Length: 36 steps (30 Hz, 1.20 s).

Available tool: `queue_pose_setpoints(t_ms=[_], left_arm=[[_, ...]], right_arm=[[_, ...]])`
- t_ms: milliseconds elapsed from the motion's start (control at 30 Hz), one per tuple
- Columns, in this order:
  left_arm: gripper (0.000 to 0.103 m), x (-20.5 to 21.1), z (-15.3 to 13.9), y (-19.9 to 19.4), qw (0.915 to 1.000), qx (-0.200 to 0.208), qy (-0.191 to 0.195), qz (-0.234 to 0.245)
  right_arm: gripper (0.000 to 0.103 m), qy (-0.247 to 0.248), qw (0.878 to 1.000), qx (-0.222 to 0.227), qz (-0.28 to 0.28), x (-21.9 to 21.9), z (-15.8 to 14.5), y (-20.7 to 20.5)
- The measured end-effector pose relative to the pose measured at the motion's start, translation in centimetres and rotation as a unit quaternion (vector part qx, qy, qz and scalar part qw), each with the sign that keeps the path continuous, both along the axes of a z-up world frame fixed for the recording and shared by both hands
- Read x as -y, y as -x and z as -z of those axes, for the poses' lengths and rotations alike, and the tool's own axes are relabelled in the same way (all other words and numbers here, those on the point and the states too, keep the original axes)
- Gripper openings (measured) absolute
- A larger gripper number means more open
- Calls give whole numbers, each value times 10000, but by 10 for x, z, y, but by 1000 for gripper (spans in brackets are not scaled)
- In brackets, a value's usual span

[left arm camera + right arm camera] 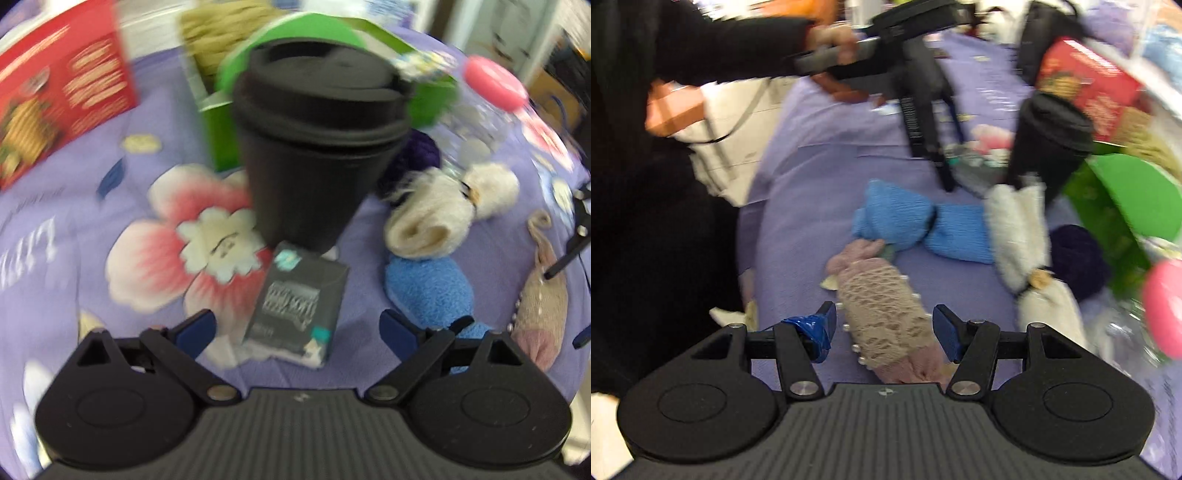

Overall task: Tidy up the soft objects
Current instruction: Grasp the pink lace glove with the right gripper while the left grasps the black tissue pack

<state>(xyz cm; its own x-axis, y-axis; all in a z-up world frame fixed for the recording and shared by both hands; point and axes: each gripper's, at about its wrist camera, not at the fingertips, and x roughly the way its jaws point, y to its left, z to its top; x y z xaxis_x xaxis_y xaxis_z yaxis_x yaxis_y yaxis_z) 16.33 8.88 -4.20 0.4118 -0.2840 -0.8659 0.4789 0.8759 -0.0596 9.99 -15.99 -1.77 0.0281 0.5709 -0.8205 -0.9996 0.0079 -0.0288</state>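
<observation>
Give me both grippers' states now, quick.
Left gripper: open, holding nothing; a small dark grey box lies between its fingers.
Right gripper: open around the beige lace pearl-trimmed sock, pads apart from it.

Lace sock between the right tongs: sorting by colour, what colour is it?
Beige lace sock over pink, pearl-edged; right wrist view.

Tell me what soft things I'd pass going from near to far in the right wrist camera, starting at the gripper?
right gripper → pink lace sock → blue sock bundle
</observation>
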Motion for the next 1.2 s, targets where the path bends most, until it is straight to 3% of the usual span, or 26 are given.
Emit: queue_pose_setpoints(t_ms=[100,167,233,300,367,467,567,633,667,767,900,1033,1133,1200], left_arm=[[92,11,7,-7,9983,78,-345,467],[92,14,11,-9,9974,46,-372,619],[92,13,12,-9,9975,67,-318,624],[92,11,13,-10,9978,65,-249,611],[92,8,13,-10,9981,92,-167,579],[92,3,15,-5,9979,219,-96,594],[92,0,15,-1,9983,296,-47,506],[75,-3,12,5,9984,406,-25,393],[48,-5,8,6,9985,441,56,327],[44,-21,-4,9,9991,326,214,-134],[44,-45,-21,27,9961,206,528,-670],[44,-60,-56,47,9913,412,822,-941],[44,-60,-88,41,9886,566,1030,-940],[44,-53,-108,27,9875,758,1050,-903]], right_arm=[[43,78,9995,190,-238,-8,8,-1],[43,103,9995,34,-292,-12,12,-8],[44,210,9989,-230,-357,-18,21,-12],[48,352,9982,-187,-439,-24,36,-12],[49,68,9984,-133,-538,-20,40,-10],[50,-11,9990,-355,-269,-20,41,-13],[51,-27,9996,-249,-141,-25,43,-6],[47,12,9984,-410,383,-30,41,-4],[43,1,9963,-433,738,-31,39,0],[38,16,9915,-617,1145,-33,36,12],[36,-222,9690,-1338,2067,-18,24,21],[36,-930,9345,-1878,2877,12,-5,28],[36,-1545,9127,-1904,3268,31,-36,25],[36,-1894,9028,-1645,3492,46,-60,12]])
